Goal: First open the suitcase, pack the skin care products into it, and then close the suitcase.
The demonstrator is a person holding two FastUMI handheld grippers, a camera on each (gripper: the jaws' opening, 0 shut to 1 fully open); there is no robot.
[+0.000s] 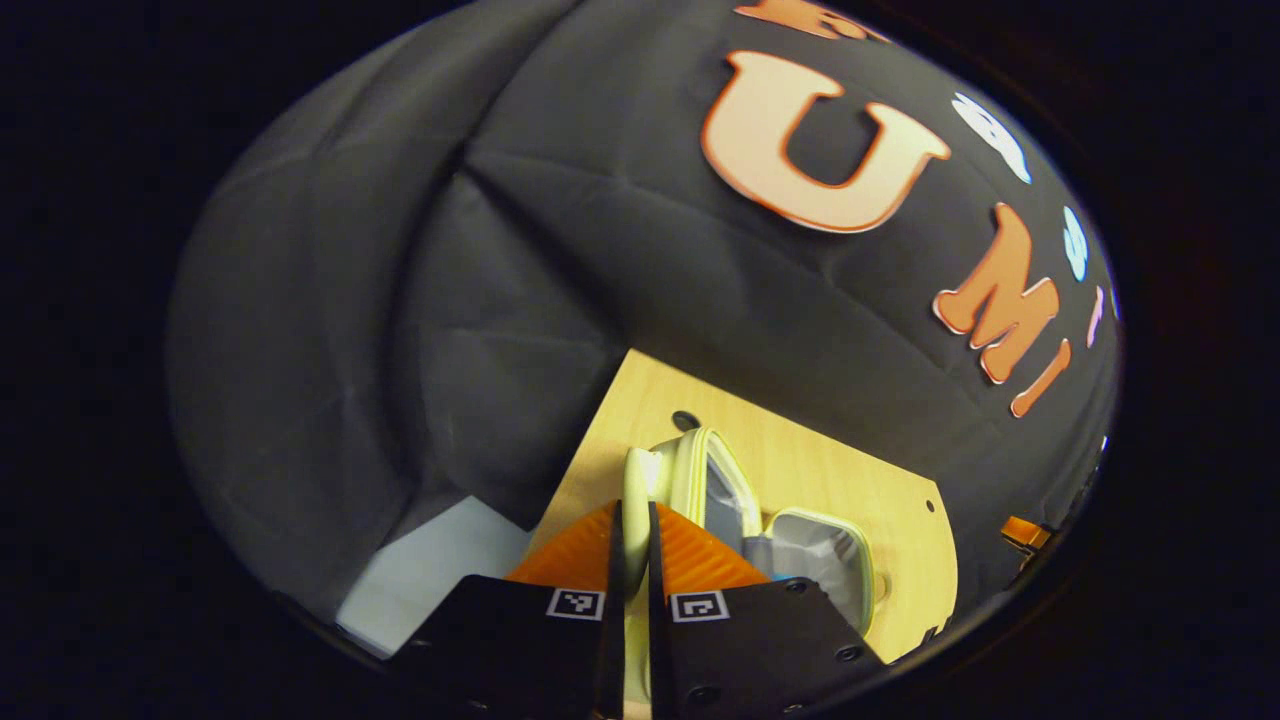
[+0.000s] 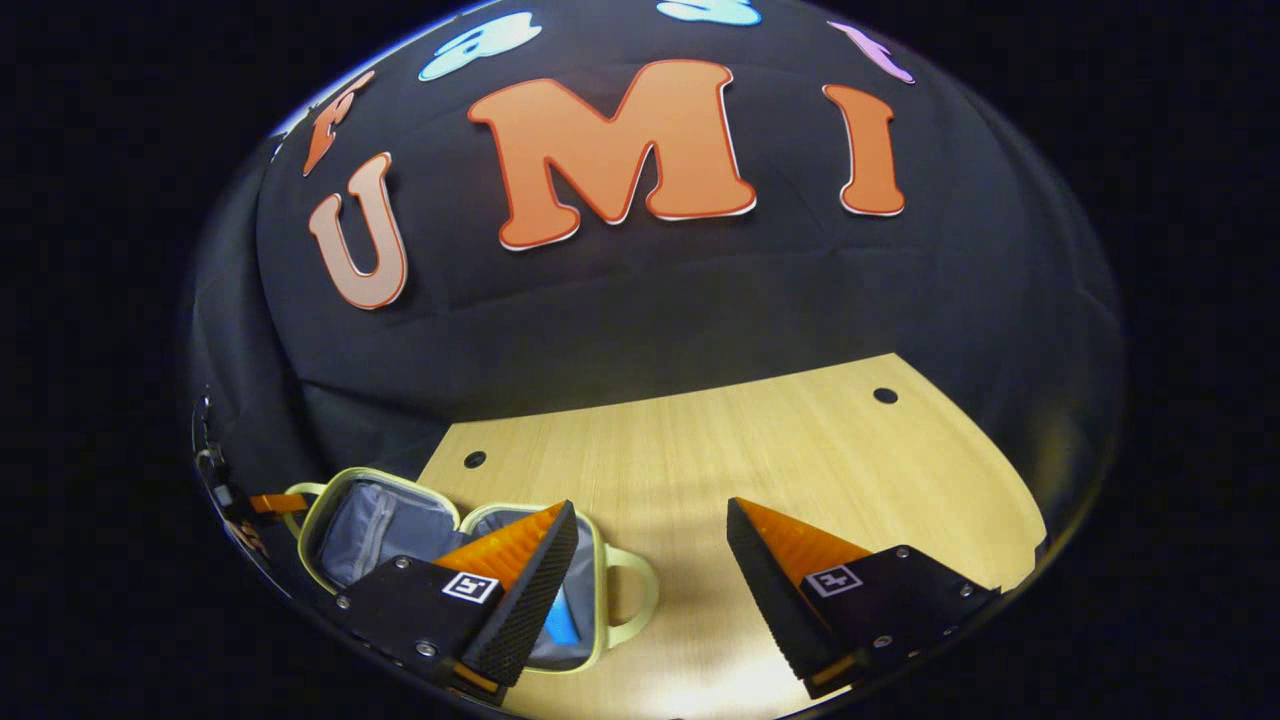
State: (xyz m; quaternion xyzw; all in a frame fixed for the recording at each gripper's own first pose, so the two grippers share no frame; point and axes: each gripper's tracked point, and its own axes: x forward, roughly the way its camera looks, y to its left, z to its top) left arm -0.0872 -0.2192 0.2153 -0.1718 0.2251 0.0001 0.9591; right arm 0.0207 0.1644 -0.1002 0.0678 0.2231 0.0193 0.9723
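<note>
Suitcase (image 2: 380,520) lies open on the bench (image 2: 760,450), both grey-lined halves facing up, and that is what your next move turns on. Seen from the right claw (image 2: 650,580), the case sits off to the left and close in, its long axis running left to right across the near edge of the bench, with the handle (image 2: 640,595) on the end nearest that claw. Your right claw stands wide apart and holds nothing; its left finger hangs over the nearer half of the case, where something blue (image 2: 562,620) lies in the lining, most likely one of the skin care items, though too little of it shows to be sure. In the left gripper view the left claw (image 1: 632,560) is drawn nearly closed, with only a thin gap between the orange fingers (image 1: 700,560), and a pale green edge of the case (image 1: 640,480) rises right at their tips and runs down through the gap; you cannot tell for certain whether the fingers press on it or merely sit beside it. From that side the open halves (image 1: 810,550) lie just ahead and to the right. By these pictures the packing looks at least begun and closing is what remains, so the left claw, already at the rim, seems better placed to fold one half over, while the right claw has room to steady the handle end.
</note>
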